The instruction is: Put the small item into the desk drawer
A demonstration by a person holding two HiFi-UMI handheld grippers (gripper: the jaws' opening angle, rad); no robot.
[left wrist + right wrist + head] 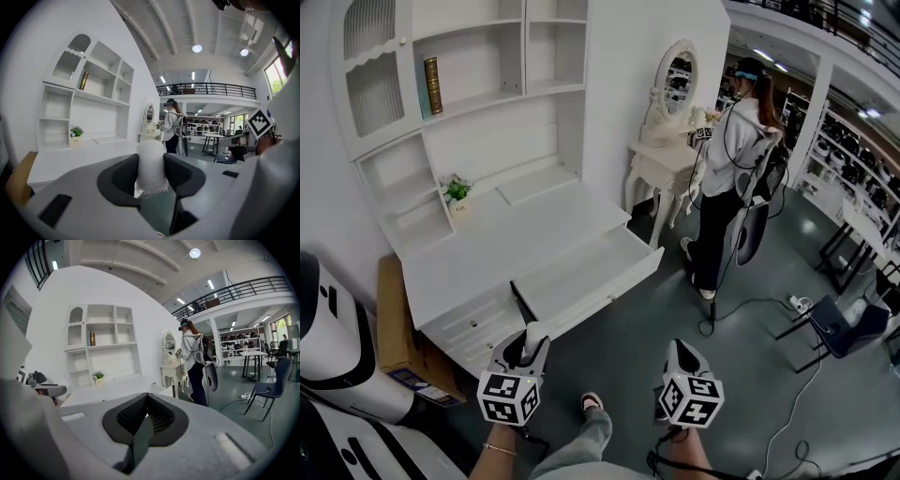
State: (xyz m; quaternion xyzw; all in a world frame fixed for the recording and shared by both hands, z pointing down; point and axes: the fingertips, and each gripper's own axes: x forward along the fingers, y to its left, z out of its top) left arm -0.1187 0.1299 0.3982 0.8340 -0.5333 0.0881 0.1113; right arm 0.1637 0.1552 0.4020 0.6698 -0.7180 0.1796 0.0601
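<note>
Checker: Left gripper, state?

Operator: I read the left gripper (528,343) as clamped on the small item (151,161), a white roll with a frayed lower edge. The item stands upright between the dark pads (123,176), and both pads press against its sides.

Checker: Item position relative to the drawer?

Operator: I see the item outside the drawer (611,284). The drawer is pulled out on the right half of the white desk (487,248). The left gripper holds the item in front of the desk's left half, over the floor (609,366). It is near the closed drawer front (473,328) and apart from the open drawer.

Checker: Right gripper, state?

Operator: I read the right gripper (147,414) as closed, its jaws together with nothing between them. In the head view it sits level with the left gripper and to its right, above the floor.

Checker: Surroundings?

Operator: I note a book (433,84) and a potted plant (457,190) on the shelves above the desk. A cardboard box (394,323) sits just left of the desk. A person (731,169) stands at a dressing table (661,164) with an oval mirror (677,82), right of the desk.
</note>
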